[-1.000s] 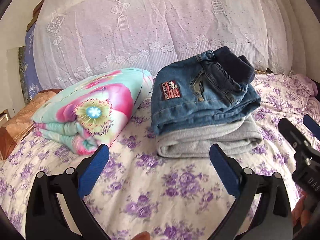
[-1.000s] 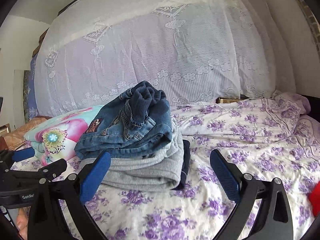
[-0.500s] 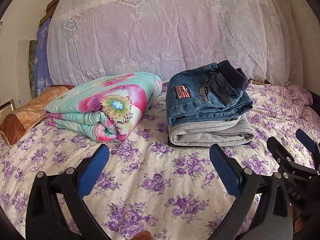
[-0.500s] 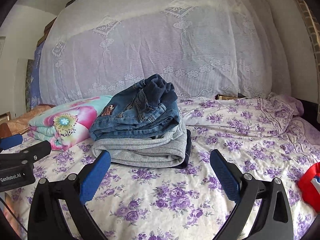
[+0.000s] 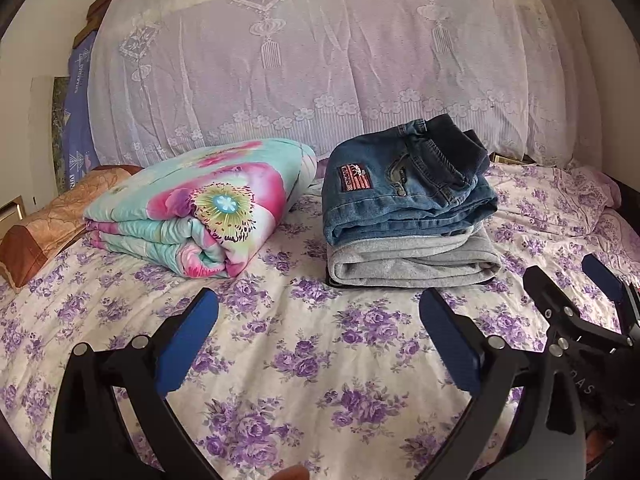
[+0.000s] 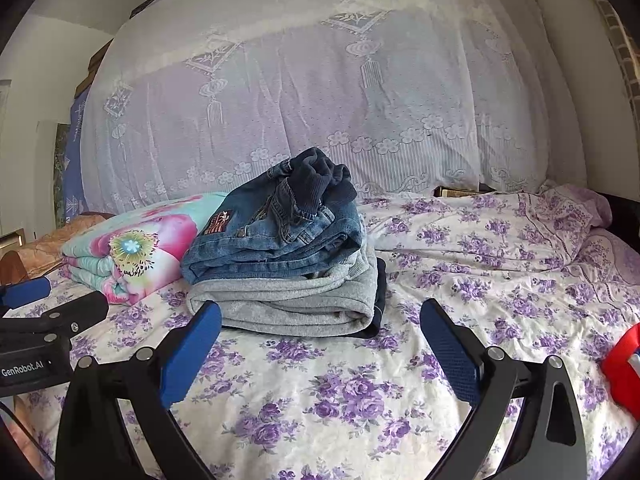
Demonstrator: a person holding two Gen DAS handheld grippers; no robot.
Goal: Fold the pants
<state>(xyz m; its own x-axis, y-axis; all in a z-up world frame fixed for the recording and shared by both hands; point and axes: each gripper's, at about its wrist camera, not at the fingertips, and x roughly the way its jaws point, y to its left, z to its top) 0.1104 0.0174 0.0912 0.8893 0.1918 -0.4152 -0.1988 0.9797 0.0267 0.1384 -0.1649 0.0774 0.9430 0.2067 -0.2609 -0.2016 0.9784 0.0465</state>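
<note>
Folded blue jeans [image 5: 404, 188] [image 6: 276, 240] lie on top of folded grey pants [image 5: 412, 262] [image 6: 296, 300], with a dark garment's edge showing under the stack, on the floral bed sheet [image 5: 320, 360]. My left gripper [image 5: 320, 340] is open, well short of the stack, nothing between its blue pads. My right gripper [image 6: 320, 344] is also open and empty, a little in front of the stack. The right gripper's fingers [image 5: 560, 312] show at the right edge of the left wrist view. The left gripper's fingers [image 6: 52, 316] show at the left edge of the right wrist view.
A folded floral quilt [image 5: 200, 208] [image 6: 128, 244] lies left of the stack. A brown pillow [image 5: 52, 220] sits at the far left. A lace-covered headboard [image 5: 320, 60] rises behind. A red object [image 6: 624, 364] lies at the right edge of the bed.
Both grippers have drawn back from the pants stack, which now sits farther away and smaller in both views. The stack has not moved and both grippers stay open.
</note>
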